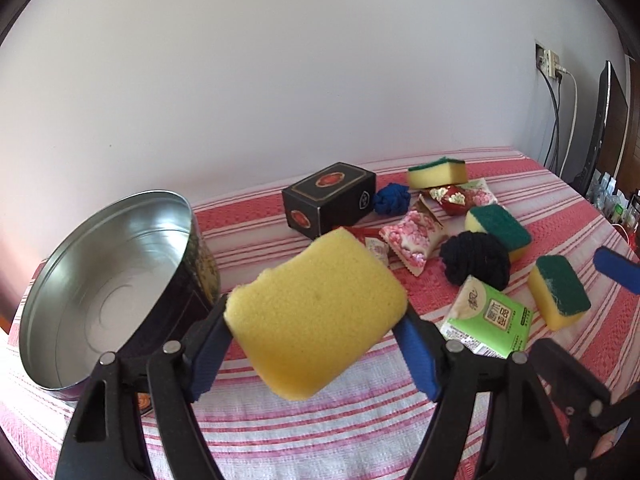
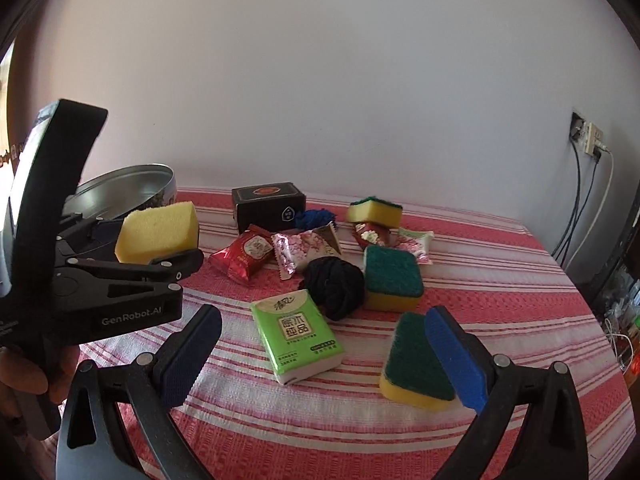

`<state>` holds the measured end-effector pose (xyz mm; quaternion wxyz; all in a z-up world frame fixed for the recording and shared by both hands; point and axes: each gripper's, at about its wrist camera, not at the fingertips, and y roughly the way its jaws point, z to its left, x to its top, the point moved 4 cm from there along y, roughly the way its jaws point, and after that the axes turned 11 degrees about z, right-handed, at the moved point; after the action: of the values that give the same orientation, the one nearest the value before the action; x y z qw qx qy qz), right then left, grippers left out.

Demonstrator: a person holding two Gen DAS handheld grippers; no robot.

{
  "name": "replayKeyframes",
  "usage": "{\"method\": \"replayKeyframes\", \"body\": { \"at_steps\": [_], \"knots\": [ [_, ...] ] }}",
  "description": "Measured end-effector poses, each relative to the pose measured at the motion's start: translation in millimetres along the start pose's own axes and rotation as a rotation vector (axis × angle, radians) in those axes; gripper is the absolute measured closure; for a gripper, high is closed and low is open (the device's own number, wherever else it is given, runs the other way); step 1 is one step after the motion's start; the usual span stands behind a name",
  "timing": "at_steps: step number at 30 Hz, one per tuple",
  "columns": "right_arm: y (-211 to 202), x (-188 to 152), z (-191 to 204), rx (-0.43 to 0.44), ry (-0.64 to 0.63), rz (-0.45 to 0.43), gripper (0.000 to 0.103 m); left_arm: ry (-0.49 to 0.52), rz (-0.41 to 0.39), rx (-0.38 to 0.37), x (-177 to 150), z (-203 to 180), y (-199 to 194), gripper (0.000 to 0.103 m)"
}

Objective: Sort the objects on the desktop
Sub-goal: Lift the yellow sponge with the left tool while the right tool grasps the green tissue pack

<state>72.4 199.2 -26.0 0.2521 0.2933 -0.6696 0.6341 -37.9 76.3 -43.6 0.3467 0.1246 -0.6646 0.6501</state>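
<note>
My left gripper (image 1: 316, 324) is shut on a yellow sponge (image 1: 316, 316) and holds it in the air, just right of the round metal tin (image 1: 104, 292). The same sponge (image 2: 158, 232) and the tin (image 2: 124, 184) show at the left of the right wrist view. My right gripper (image 2: 324, 352) is open and empty above the striped cloth (image 2: 360, 432), with the green tissue pack (image 2: 298, 334) between its fingers and a green-topped sponge (image 2: 414, 364) by its right finger.
A black box (image 2: 268, 204), a blue yarn ball (image 2: 316, 218), a black yarn ball (image 2: 334, 286), red and pink snack packets (image 2: 244, 256), and two more sponges (image 2: 392, 278) lie in the middle. Cables hang at the right wall (image 2: 576, 208).
</note>
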Motion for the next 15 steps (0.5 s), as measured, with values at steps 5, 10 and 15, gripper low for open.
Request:
{"method": "replayKeyframes", "body": {
  "at_steps": [5, 10, 15],
  "knots": [
    [41.2, 4.9, 12.2, 0.027, -0.012, 0.142, 0.001, -0.001, -0.027, 0.036, -2.3, 10.7, -5.4, 0.026],
    [75.6, -3.3, 13.1, 0.064, 0.036, 0.285, 0.031, -0.02, -0.035, 0.031, 0.0, 16.2, -7.2, 0.026],
    [82.3, -12.7, 12.5, 0.087, 0.064, 0.282, 0.049, -0.019, -0.031, 0.026, -1.1, 16.1, -6.8, 0.026]
  ]
}}
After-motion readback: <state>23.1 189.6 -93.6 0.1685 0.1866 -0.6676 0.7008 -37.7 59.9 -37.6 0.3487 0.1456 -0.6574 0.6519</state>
